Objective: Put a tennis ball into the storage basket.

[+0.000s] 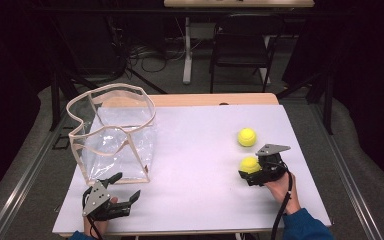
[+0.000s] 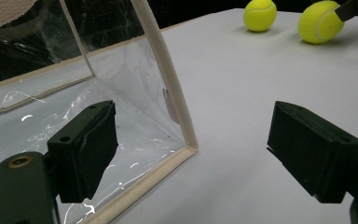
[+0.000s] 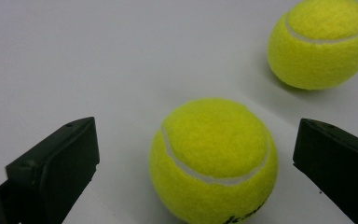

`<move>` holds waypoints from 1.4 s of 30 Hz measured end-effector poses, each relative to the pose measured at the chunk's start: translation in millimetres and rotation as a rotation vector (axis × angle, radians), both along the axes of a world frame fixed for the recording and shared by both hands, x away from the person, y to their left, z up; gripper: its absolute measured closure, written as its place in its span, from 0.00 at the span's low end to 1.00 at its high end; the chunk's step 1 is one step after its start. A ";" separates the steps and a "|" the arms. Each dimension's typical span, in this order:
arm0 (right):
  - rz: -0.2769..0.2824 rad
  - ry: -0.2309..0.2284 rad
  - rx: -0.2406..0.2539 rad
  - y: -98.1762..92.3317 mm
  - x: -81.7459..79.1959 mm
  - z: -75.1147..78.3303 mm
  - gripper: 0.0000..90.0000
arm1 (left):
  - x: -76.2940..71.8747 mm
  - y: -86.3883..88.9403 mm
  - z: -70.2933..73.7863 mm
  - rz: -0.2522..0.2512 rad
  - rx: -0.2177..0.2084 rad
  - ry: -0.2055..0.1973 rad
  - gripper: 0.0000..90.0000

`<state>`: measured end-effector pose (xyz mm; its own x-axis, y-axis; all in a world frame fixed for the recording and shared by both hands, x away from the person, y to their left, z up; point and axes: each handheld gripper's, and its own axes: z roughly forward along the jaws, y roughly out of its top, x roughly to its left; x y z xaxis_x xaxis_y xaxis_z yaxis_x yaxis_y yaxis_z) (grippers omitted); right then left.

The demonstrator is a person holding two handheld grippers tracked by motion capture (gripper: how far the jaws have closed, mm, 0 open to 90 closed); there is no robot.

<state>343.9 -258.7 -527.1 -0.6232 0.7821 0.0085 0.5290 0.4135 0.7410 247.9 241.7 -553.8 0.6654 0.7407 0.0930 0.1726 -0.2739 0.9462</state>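
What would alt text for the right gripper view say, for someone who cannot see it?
A yellow tennis ball sits on a white table between two open black tongs, neither touching it. A second tennis ball rests farther back at the upper right.

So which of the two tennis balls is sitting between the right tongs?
The nearer tennis ball, between the open right tongs; the other ball lies farther up the table.

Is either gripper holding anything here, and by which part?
Nothing is held. The right gripper stands open around the near tennis ball; the left gripper is open beside the clear bag.
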 end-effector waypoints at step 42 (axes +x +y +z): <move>-0.058 0.067 -0.068 -1.0 4.9 -12.6 0.28 | -0.4 -1.0 -0.3 -0.005 0.001 0.001 0.18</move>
